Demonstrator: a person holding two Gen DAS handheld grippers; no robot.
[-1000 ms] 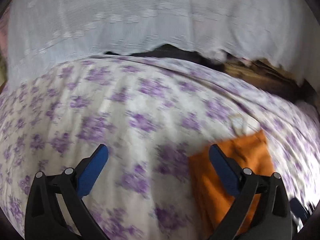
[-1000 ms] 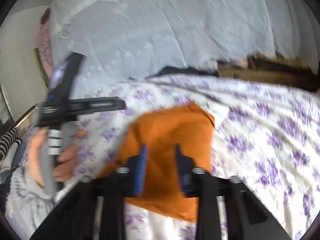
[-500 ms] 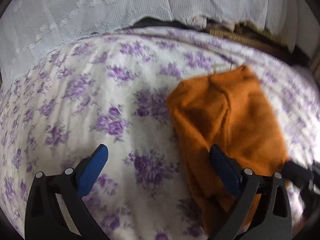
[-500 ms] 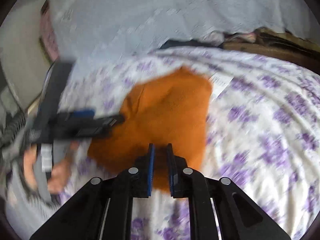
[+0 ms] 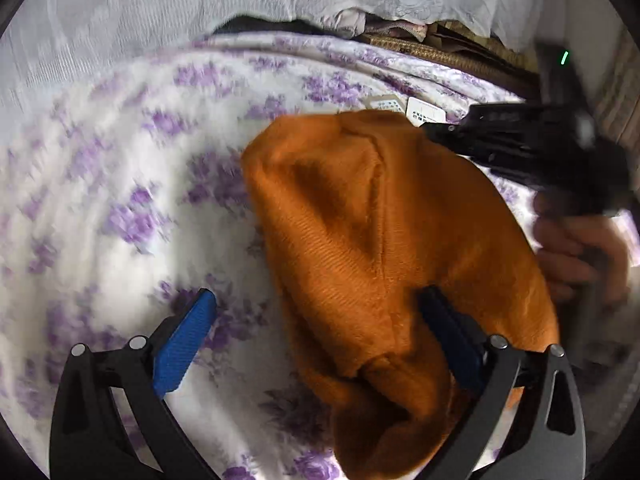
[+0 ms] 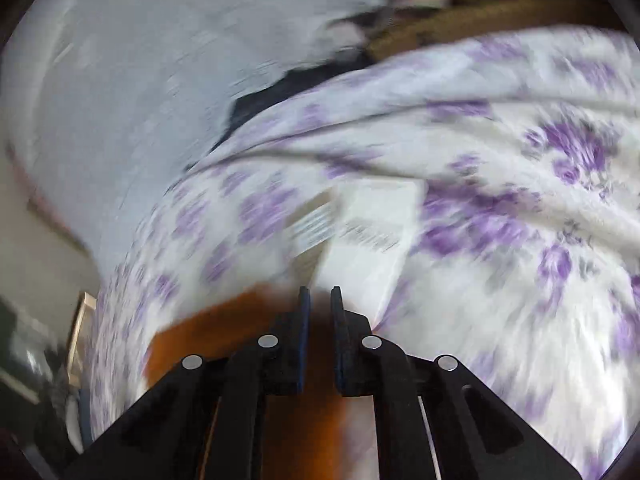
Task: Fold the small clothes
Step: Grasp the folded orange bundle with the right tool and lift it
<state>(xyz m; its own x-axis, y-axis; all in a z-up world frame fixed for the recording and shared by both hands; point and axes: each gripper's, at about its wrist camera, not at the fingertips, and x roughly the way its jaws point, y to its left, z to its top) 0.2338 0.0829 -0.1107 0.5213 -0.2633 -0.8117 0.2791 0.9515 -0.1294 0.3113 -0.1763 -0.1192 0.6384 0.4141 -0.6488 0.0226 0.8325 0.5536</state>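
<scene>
An orange fleece garment (image 5: 372, 240) lies rumpled on the purple-flowered bedspread (image 5: 120, 200), with white paper tags (image 5: 424, 114) at its far corner. My left gripper (image 5: 316, 320) is open and low over the garment's near end. Its left pad (image 5: 188, 340) is over the bedspread, and cloth partly hides its right pad (image 5: 448, 336). My right gripper (image 6: 319, 292) is shut, pointing at the tags (image 6: 372, 220) from over the garment's far corner (image 6: 224, 328). I see no cloth clamped in it. In the left wrist view the right gripper (image 5: 436, 132) reaches in from the right, held by a hand (image 5: 576, 252).
A white lace cloth (image 5: 200, 0) hangs along the back of the bed. Below it sit a dark item (image 5: 260, 26) and brown woven material (image 5: 440, 52). The bedspread spreads wide to the left of the garment.
My left gripper sank closer to the garment, which now fills the space between its jaws. My right gripper closed and swept forward from the garment's near edge to the corner with the tags.
</scene>
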